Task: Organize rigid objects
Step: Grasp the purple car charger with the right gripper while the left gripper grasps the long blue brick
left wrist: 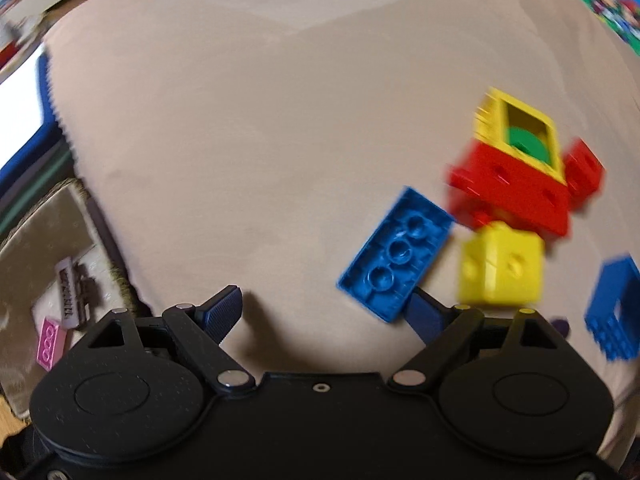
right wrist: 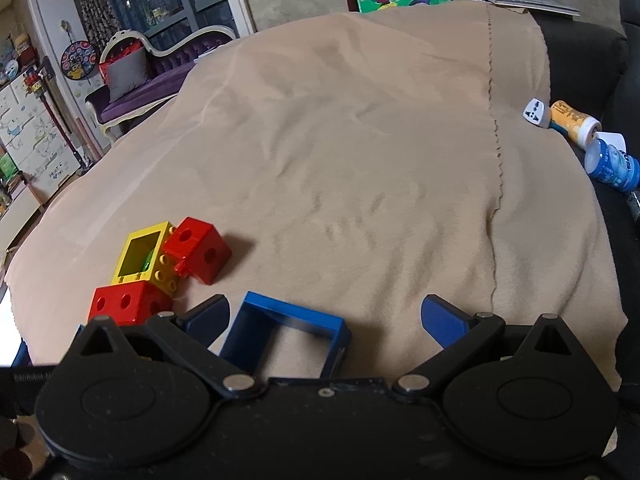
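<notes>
In the left wrist view my left gripper (left wrist: 324, 314) is open over the beige cloth (left wrist: 248, 152). An upside-down blue brick (left wrist: 396, 252) lies just beyond its right fingertip (left wrist: 424, 316), partly covering it. Further right is a blurred cluster: a yellow cube (left wrist: 500, 266), a red brick (left wrist: 516, 190), a yellow frame (left wrist: 492, 120) with a green piece inside, a red cube (left wrist: 584, 172) and a blue frame (left wrist: 616, 304). In the right wrist view my right gripper (right wrist: 326, 320) is open, and the blue frame (right wrist: 288, 332) lies between its fingers, nearer the left one. A yellow frame (right wrist: 144, 252), red cube (right wrist: 196, 250) and red brick (right wrist: 124, 302) sit to the left.
The cloth (right wrist: 360, 152) covers a raised surface and drops off at its edges. A travel adapter (right wrist: 536, 114), an orange bottle (right wrist: 576, 122) and a blue bottle (right wrist: 612, 166) lie off the cloth at the right. A pink brick (left wrist: 48, 342) lies on a rug at lower left.
</notes>
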Demonstrator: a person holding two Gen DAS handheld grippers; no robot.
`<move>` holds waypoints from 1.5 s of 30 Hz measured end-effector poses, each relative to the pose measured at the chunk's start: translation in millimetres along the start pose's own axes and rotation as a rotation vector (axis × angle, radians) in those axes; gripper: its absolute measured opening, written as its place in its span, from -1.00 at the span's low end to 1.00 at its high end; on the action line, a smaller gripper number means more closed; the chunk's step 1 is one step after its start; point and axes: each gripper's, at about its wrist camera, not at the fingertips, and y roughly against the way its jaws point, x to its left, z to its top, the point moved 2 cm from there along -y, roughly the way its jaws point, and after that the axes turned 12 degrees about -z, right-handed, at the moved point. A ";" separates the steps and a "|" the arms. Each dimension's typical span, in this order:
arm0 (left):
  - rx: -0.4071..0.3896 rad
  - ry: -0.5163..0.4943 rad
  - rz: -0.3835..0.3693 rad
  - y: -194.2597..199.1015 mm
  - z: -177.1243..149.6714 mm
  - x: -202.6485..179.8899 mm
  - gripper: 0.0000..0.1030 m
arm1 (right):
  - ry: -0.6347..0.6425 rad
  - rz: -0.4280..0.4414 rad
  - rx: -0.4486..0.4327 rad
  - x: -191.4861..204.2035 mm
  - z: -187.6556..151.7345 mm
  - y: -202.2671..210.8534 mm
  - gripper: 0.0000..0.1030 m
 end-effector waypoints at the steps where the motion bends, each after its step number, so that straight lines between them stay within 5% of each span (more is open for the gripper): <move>1: -0.003 0.024 0.010 0.5 2.0 4.7 0.65 | 0.003 0.004 0.000 1.3 -0.4 0.5 0.99; 15: -0.009 0.177 -0.107 7.4 13.5 7.9 0.62 | 0.140 0.092 -0.064 28.5 -6.3 27.7 0.99; 26: -0.019 0.299 -0.092 -15.8 29.5 6.5 0.62 | 0.269 0.158 -0.126 36.5 -13.7 37.8 0.99; 32: -0.029 0.333 -0.075 -22.4 32.8 4.2 0.62 | 0.529 0.397 -0.286 47.7 -44.0 67.3 0.98; 37: -0.033 0.348 -0.073 -25.7 32.9 11.1 0.62 | 0.658 0.570 -0.303 52.3 -65.9 75.9 0.97; 45: -0.030 0.319 -0.076 -24.8 29.5 12.8 0.65 | 0.654 0.461 -0.174 82.6 -68.9 46.1 0.92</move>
